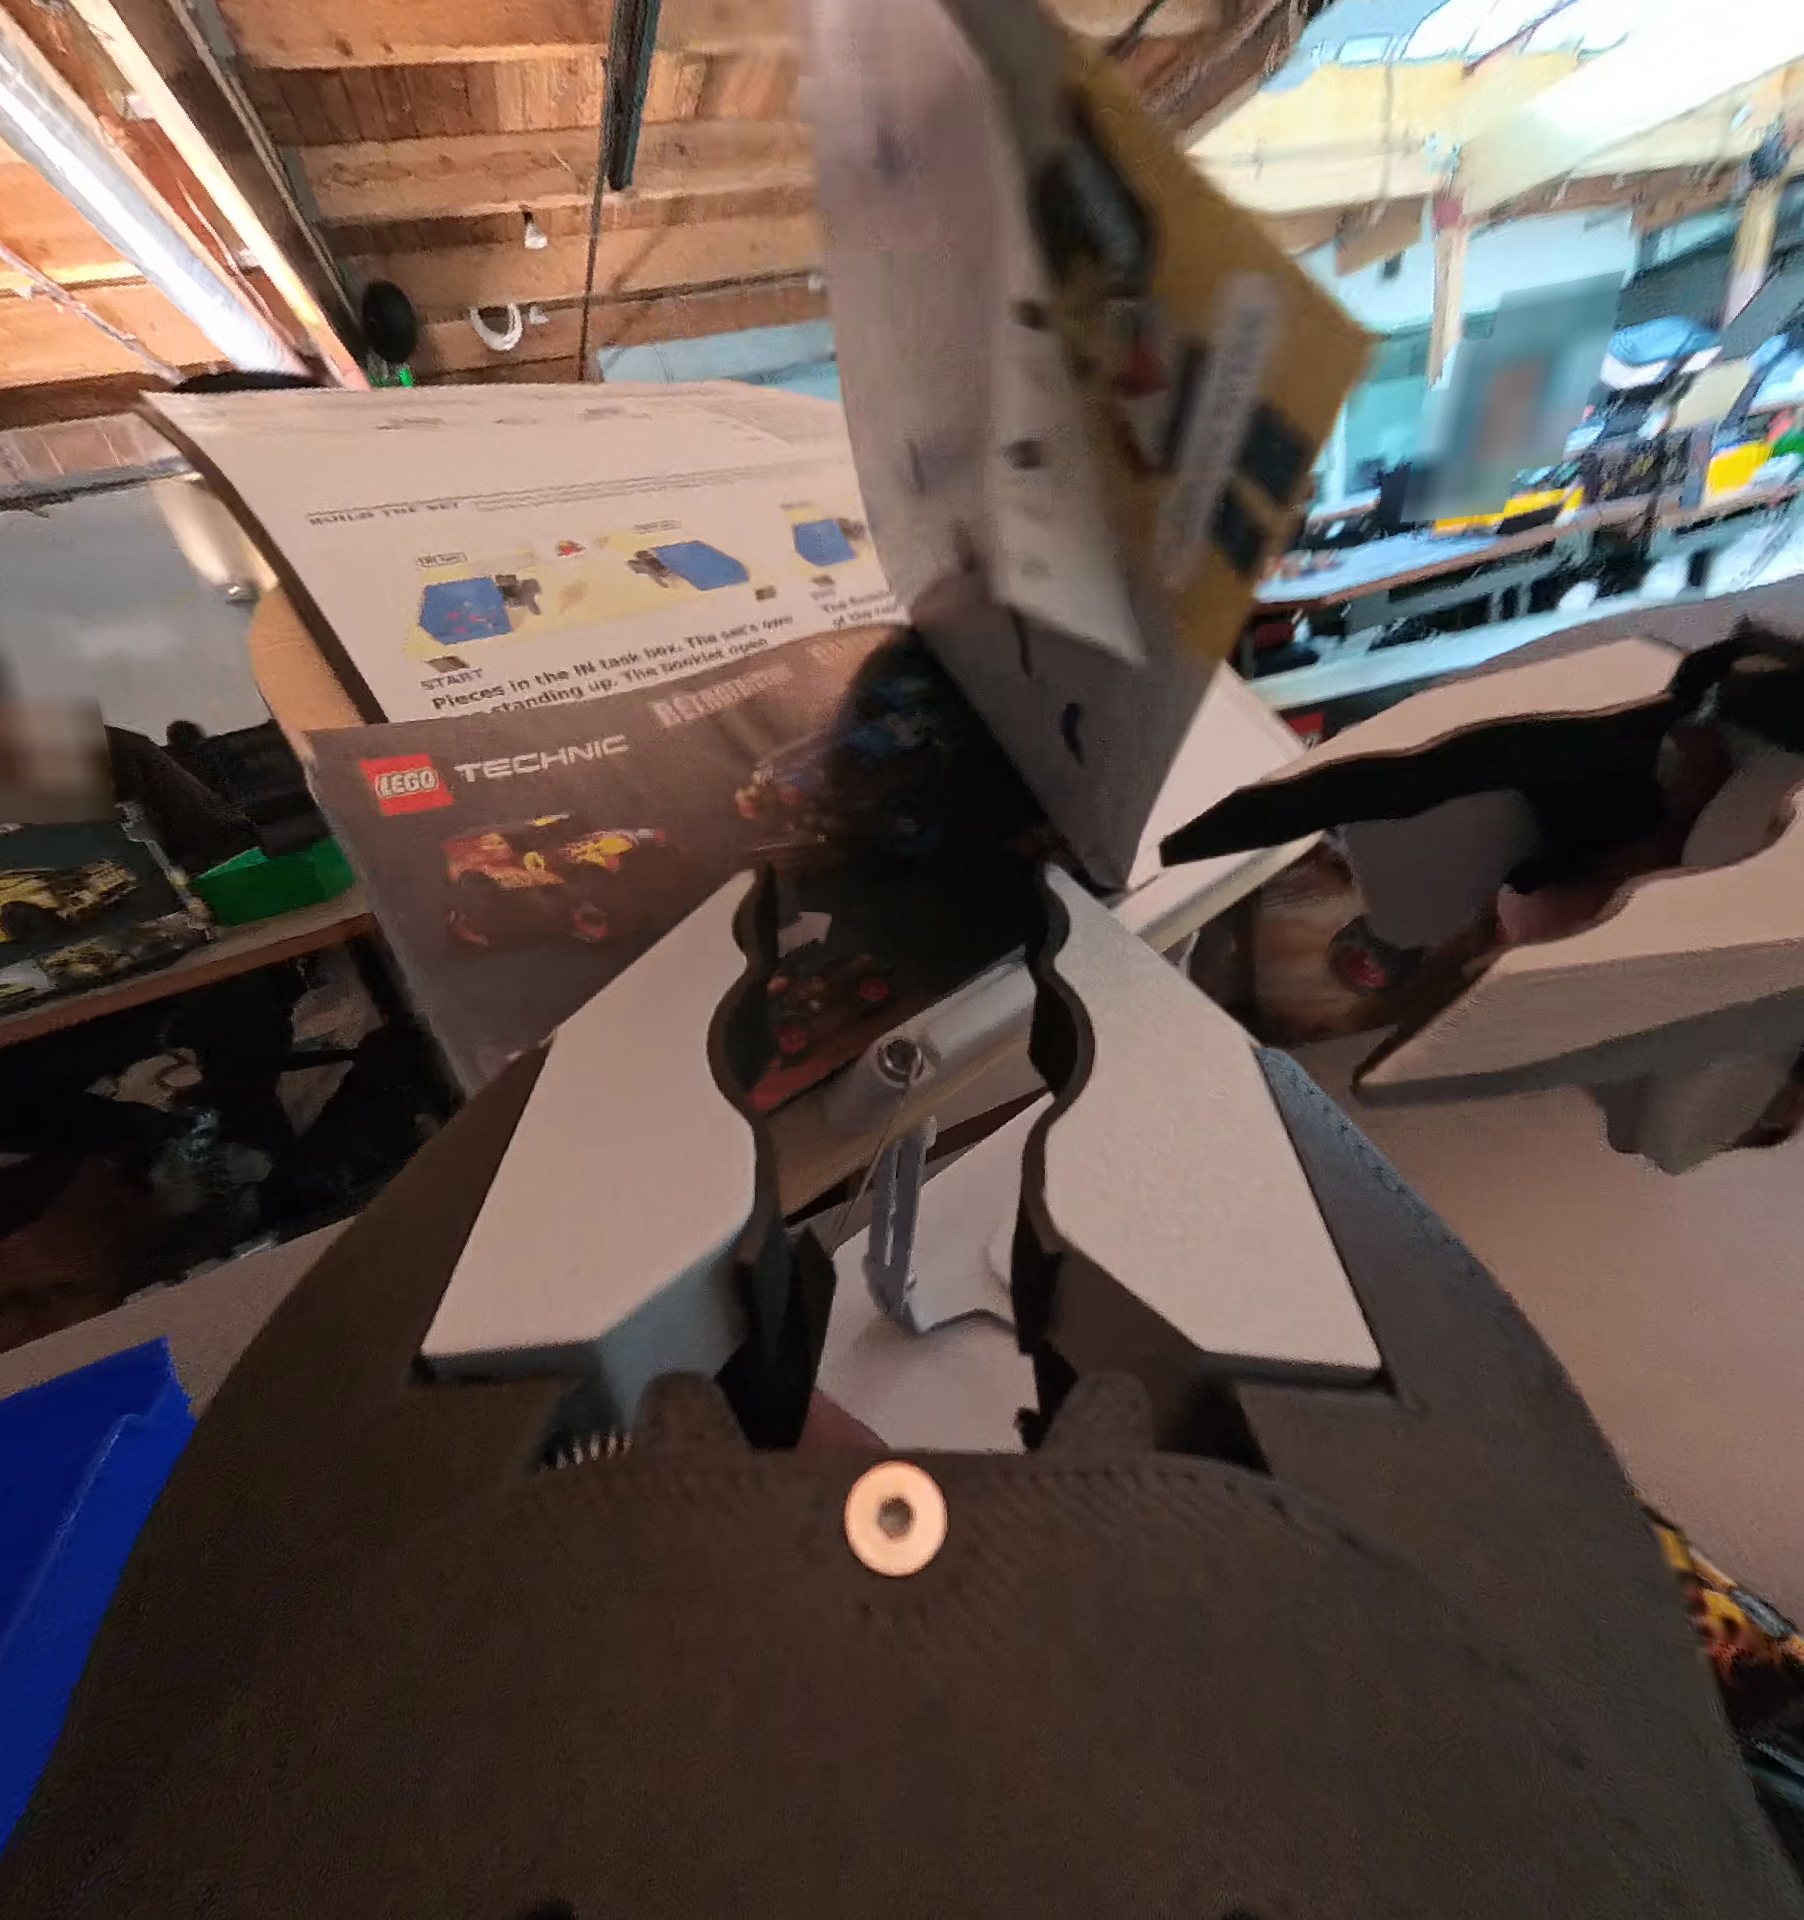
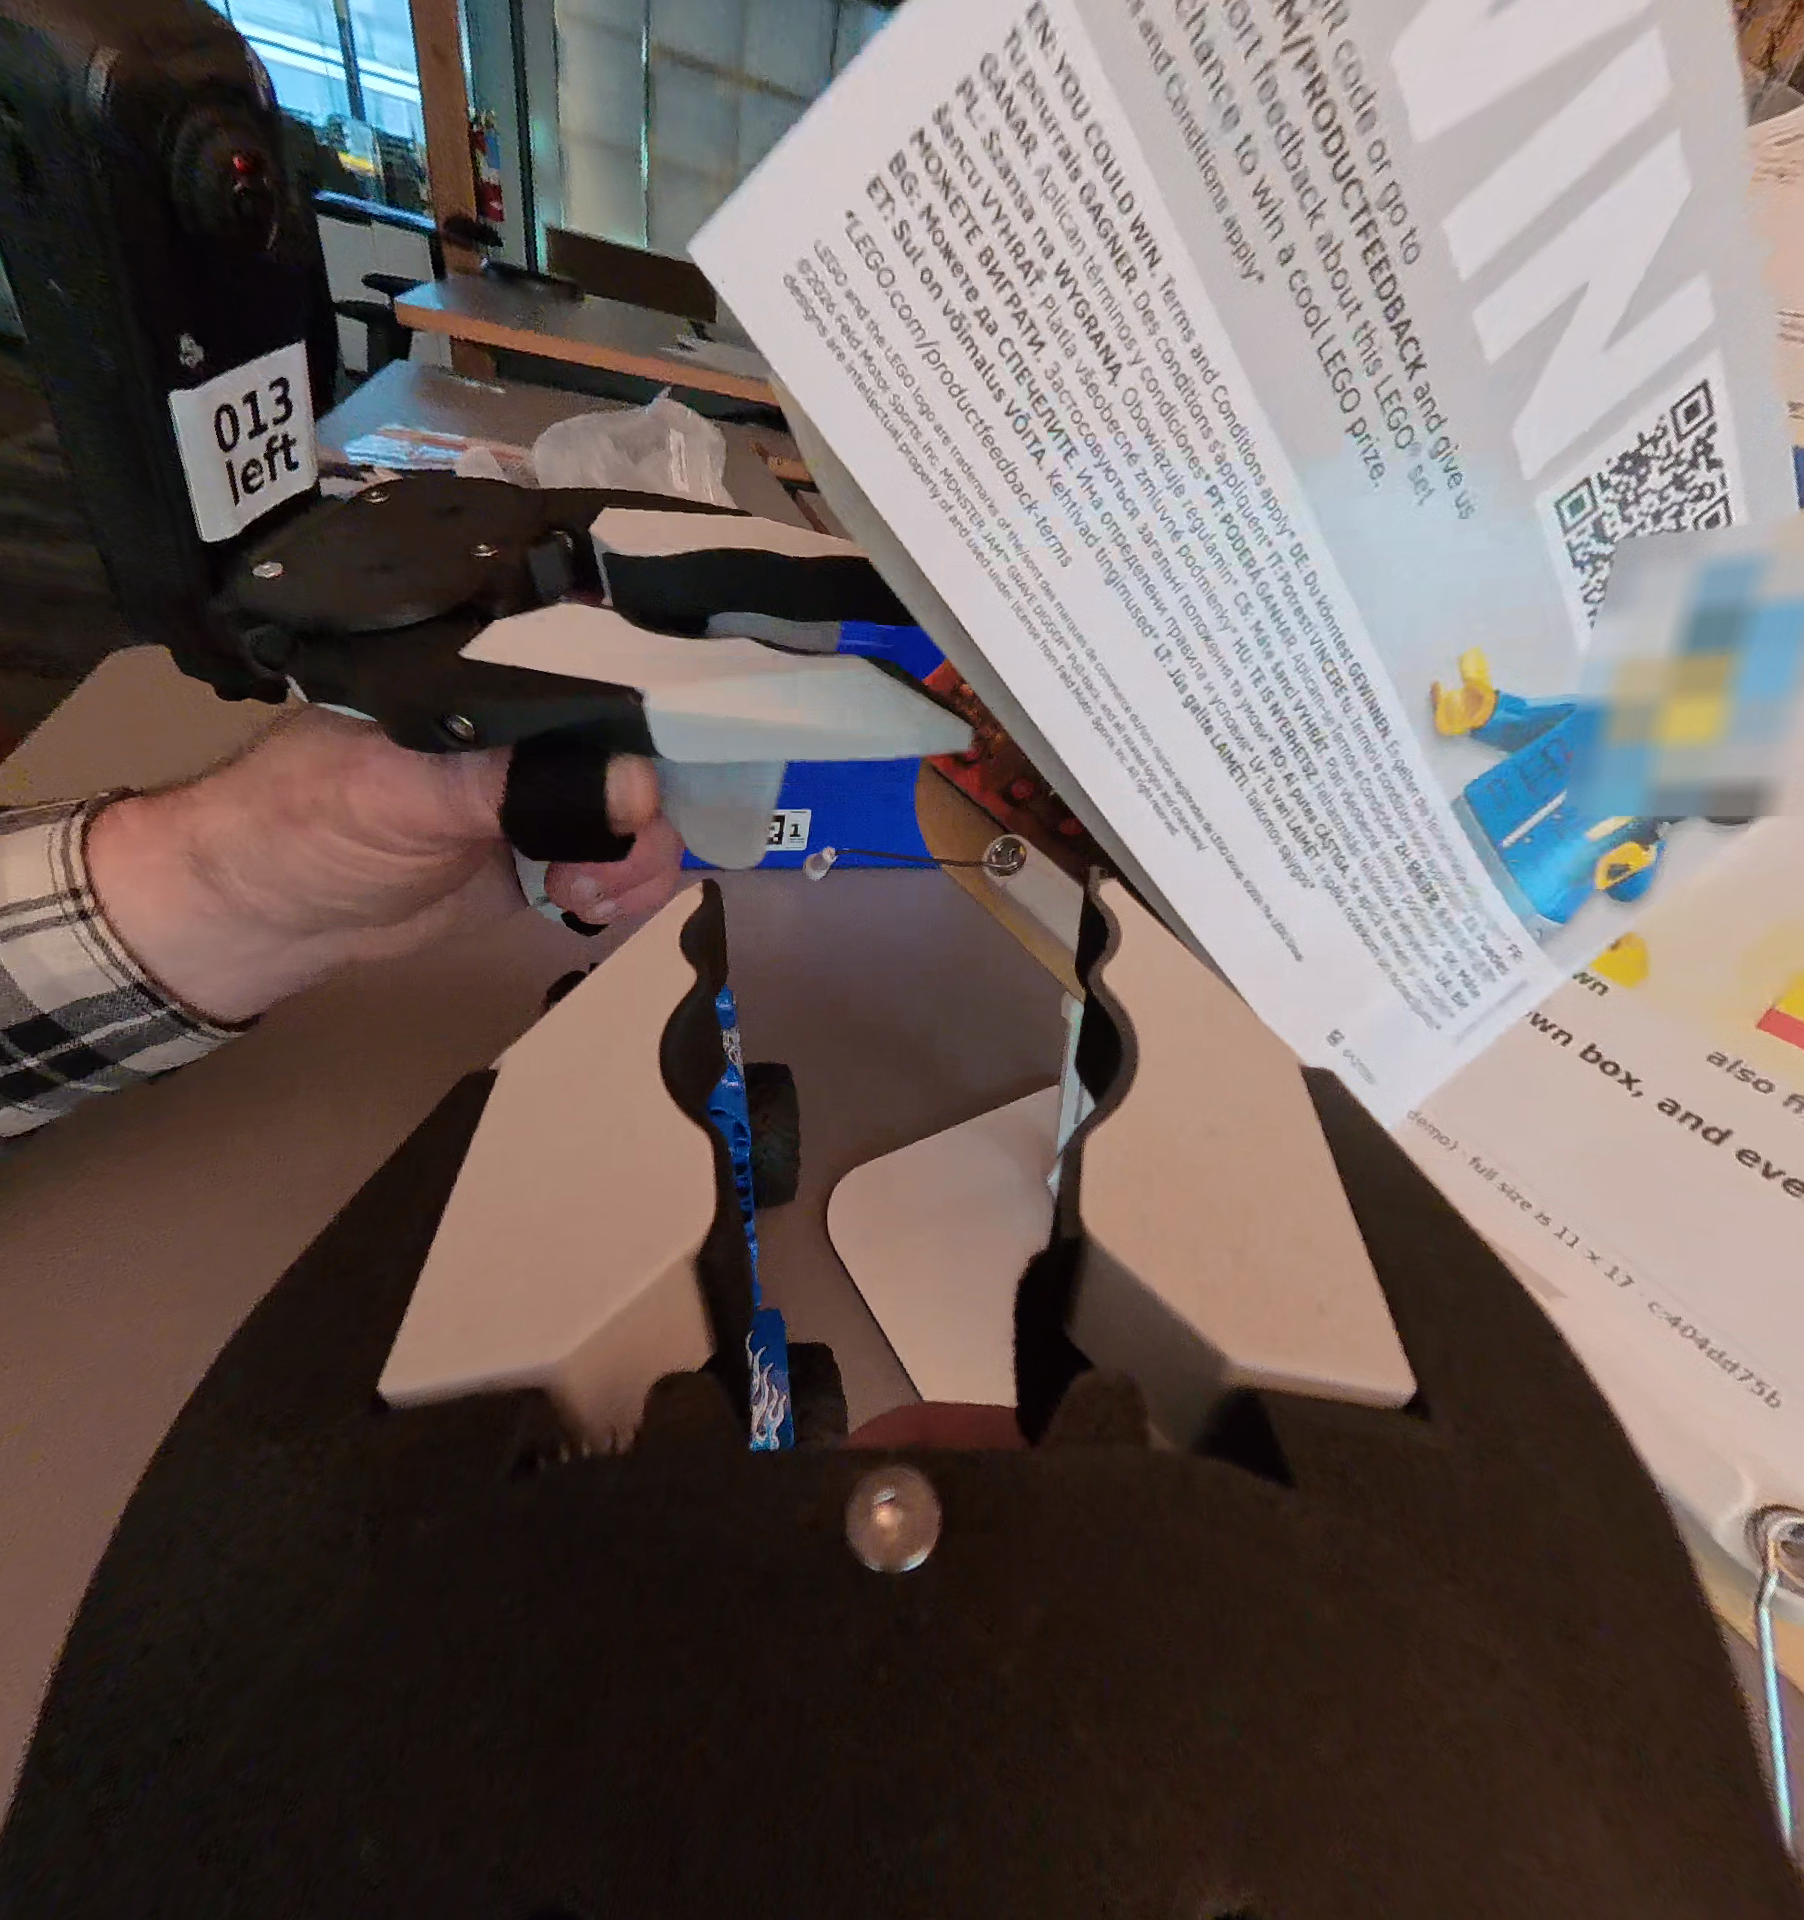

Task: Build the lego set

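wood-plank wall [image 1: 524, 156] | windows [image 2: 337, 73] (daylight) | cluttered workbenches [image 1: 1500, 540] behind

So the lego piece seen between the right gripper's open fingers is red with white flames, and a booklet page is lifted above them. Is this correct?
Not quite: the lego piece is blue, not red. The right wrist view shows it, with the white flames, between the open fingers of the right gripper, and the booklet page is lifted above them, as you said.
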`<state>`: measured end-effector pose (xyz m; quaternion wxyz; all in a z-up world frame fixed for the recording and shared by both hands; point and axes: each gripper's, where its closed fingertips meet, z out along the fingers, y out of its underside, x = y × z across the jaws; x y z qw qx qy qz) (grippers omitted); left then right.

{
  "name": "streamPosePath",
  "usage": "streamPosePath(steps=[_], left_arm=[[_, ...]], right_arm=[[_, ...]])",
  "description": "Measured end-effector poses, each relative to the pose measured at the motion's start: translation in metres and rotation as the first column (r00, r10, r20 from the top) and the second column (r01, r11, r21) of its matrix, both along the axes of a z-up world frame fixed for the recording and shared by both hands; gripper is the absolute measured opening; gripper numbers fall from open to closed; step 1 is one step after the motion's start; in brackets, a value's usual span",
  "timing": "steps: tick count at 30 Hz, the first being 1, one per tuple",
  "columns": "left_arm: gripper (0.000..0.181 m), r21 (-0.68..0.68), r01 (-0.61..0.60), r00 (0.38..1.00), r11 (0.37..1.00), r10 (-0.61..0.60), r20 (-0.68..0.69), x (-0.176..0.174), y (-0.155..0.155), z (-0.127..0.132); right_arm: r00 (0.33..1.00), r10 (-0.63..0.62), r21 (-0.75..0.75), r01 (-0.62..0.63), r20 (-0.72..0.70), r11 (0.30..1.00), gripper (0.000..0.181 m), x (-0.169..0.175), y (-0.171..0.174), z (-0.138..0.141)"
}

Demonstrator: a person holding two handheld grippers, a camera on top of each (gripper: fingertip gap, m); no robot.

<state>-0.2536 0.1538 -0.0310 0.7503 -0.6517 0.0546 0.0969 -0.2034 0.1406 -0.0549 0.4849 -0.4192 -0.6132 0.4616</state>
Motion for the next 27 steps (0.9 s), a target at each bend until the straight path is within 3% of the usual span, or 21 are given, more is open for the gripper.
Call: streamPosePath(steps=[4, 11, 17, 21, 25, 27], left_arm=[[0.05, 0.063, 0.024, 0.998, 0.998, -0.028, 0.063, -0.008, -0.013, 0.014], [0.057, -0.029, -0.211, 0.966, 0.977, 0.213, 0.147, -0.065, -0.016, -0.007], [0.062, -0.077, -0.153, 0.928, 0.985, 0.17, 0.331, -0.085, -0.013, -0.031], [0.062, -0.164, -0.087, 0.926, 0.983, 0.14, 0.35, -0.078, -0.009, -0.043], [0.071, -0.365, -0.021, 0.946, 0.931, 0.136, 0.294, -0.069, -0.017, -0.063], [0.071, -0.377, -0.016, 0.953, 0.926, 0.128, 0.274, -0.069, -0.026, -0.058]], right_arm=[[1.0, -0.027, 0.021, 0.027, -0.007, 0.999, 0.067, 0.002, 0.007, 0.002], [0.993, -0.106, -0.001, 0.106, -0.057, 0.994, 0.063, 0.014, 0.024, 0.023], [0.989, -0.126, 0.1, 0.133, -0.073, 0.986, 0.063, 0.032, 0.013, 0.048], [0.992, -0.123, 0.169, 0.127, -0.033, 0.977, 0.06, 0.054, -0.004, 0.064], [0.983, -0.147, 0.206, 0.123, 0.106, 0.971, 0.068, 0.081, -0.015, 0.039], [0.971, -0.162, 0.193, 0.128, 0.176, 0.973, 0.076, 0.093, -0.016, 0.015]])
